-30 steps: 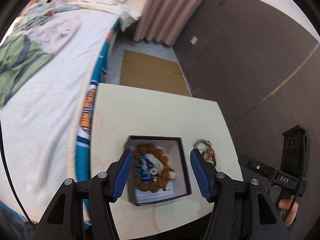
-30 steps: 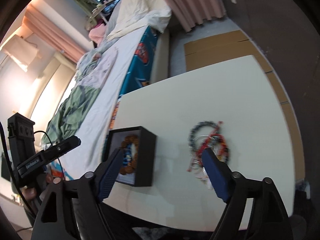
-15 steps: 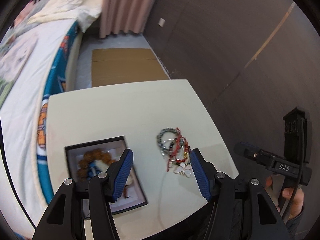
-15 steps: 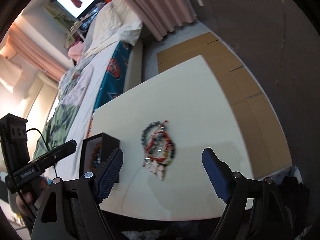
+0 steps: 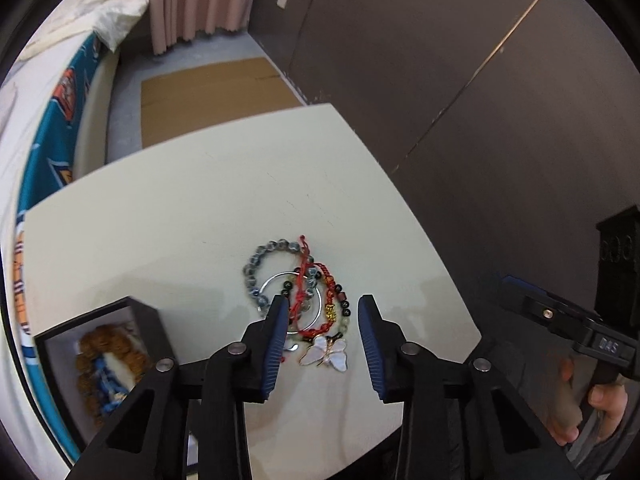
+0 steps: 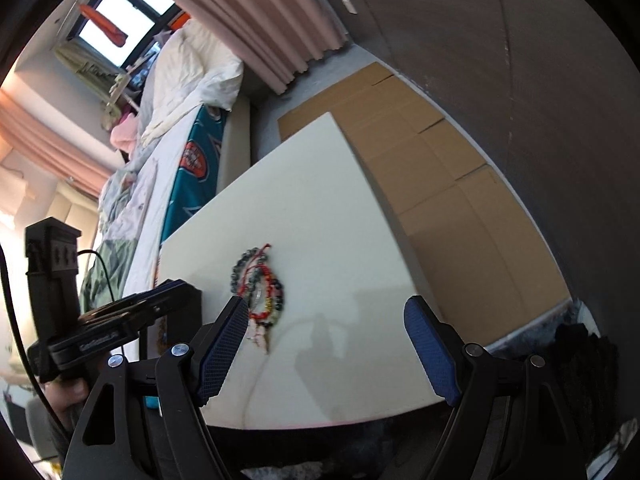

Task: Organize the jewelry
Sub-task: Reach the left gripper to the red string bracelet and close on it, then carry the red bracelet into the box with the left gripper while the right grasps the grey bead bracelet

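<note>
A tangle of bracelets [image 5: 298,286] lies on the cream table [image 5: 192,208]: grey beads, red cord, a silver ring and a white butterfly pendant [image 5: 326,354]. My left gripper [image 5: 323,308] is open just above the pile, its fingers either side of the red cord and pendant. A black box [image 5: 96,354] at the lower left holds a brown bead bracelet and blue beads. My right gripper [image 6: 326,312] is open and empty over the table, right of the bracelets [image 6: 260,292]. The left gripper's body hides the box in the right wrist view.
A bed [image 5: 36,128] with a blue patterned cover runs along the table's left side. Flat cardboard [image 5: 212,92] lies on the floor beyond the table. A dark wall [image 5: 460,80] is on the right. The table's near edge [image 6: 320,420] is close below the right gripper.
My left gripper has swung right from over the box to over the bracelet pile. The right gripper has shifted right, so the pile now lies by its left finger.
</note>
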A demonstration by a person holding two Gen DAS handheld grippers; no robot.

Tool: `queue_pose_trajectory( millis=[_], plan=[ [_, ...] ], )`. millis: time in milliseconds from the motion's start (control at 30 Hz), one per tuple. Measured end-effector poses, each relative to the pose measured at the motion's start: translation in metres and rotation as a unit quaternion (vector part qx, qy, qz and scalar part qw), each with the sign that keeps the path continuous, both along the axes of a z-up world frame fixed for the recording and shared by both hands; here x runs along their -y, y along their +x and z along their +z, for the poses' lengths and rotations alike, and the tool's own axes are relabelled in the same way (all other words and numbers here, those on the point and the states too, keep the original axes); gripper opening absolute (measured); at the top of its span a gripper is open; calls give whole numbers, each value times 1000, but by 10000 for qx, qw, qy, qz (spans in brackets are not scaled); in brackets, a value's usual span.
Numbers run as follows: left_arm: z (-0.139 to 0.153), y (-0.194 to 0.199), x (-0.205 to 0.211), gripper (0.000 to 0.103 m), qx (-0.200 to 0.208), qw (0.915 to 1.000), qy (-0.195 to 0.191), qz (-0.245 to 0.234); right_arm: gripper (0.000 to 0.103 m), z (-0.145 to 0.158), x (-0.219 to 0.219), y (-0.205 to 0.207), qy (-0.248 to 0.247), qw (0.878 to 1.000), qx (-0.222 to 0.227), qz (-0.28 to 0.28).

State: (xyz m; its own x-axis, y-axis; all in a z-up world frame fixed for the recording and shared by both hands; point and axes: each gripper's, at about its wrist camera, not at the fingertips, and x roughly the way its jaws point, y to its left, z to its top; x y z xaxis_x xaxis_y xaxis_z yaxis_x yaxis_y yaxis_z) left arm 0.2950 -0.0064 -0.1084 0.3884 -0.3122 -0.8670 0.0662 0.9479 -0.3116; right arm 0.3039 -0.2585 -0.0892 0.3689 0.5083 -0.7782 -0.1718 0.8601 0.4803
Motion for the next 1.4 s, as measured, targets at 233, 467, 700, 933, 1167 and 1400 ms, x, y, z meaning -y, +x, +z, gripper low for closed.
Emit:
queue_pose_trajectory(
  millis=[233, 467, 700, 933, 1167, 1400],
  plan=[
    [-21, 21, 6, 31, -296, 9995, 65, 64, 81, -7, 13, -1, 32, 9999, -91, -106],
    [-38, 34, 8, 30, -498, 9984, 247, 53, 81, -13, 20, 1, 54, 9997, -167, -141],
    [-42, 31, 1, 6, -550, 9983, 17, 167, 81, -14, 15, 0, 62, 9997, -205, -101],
    [-17, 17, 0, 6, -196, 9998, -76, 36, 81, -15, 4, 3, 69, 9998, -203, 14],
    [17, 2, -12, 6, 188, 9994, -254, 135, 77, -12, -16, 9, 222, 9993, -167, 258],
    [39, -11, -32, 6, 445, 9979, -191, 437, 61, -24, -47, 26, 604, 9960, -418, 514]
  ],
)
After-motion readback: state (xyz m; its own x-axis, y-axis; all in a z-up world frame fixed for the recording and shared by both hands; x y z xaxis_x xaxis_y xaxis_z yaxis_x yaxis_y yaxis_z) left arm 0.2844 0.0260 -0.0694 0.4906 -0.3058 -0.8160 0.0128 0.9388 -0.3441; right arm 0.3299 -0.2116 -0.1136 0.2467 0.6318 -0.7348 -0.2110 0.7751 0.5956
